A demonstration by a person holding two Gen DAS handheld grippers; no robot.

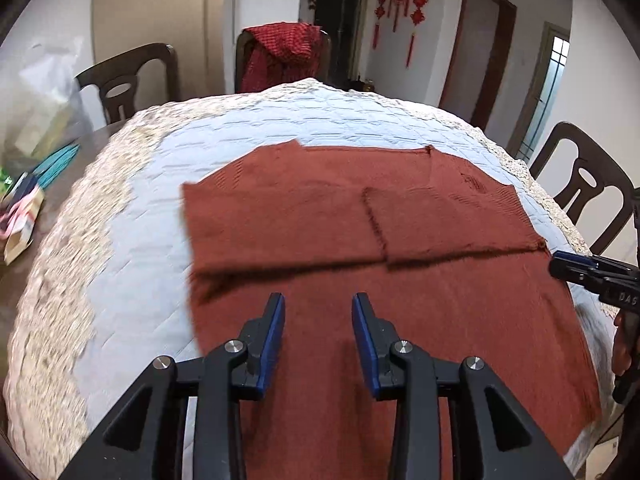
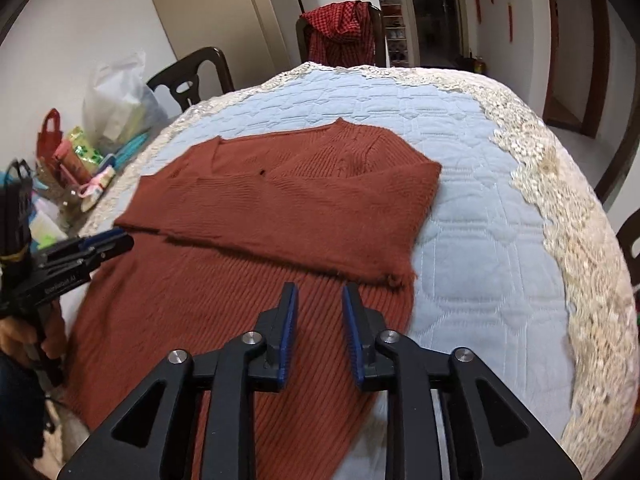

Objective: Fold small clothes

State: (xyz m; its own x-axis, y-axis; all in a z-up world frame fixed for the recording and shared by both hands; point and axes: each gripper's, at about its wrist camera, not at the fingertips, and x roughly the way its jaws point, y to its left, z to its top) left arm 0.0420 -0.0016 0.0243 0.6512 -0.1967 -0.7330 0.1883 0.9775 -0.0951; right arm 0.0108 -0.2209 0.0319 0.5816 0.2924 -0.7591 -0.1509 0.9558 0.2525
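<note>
Left wrist view: the left tongs hang over the near half of the rust-brown sweater, spread, with nothing between their blue pads. The sweater lies flat on the pale blue quilted cover of the desk. Its far half carries both sleeves folded inward across the chest; their cuffs meet near the sweater's middle. At the sweater's right edge the right tongs come into view, seen side-on, so their gap cannot be read from here.

Right wrist view: the right tongs are spread too, empty, poised over the sweater just short of the folded sleeve's frayed cuff corner. The left tongs show at the sweater's left edge.

The sweater's long axis runs away from both tongs, hem nearest, neckline farthest. Judging from this, the next fold takes the hem up towards the neckline. Each hand sits close to its own side, neither clearly nearer, though the hem corners lie hidden below the tongs.
</note>
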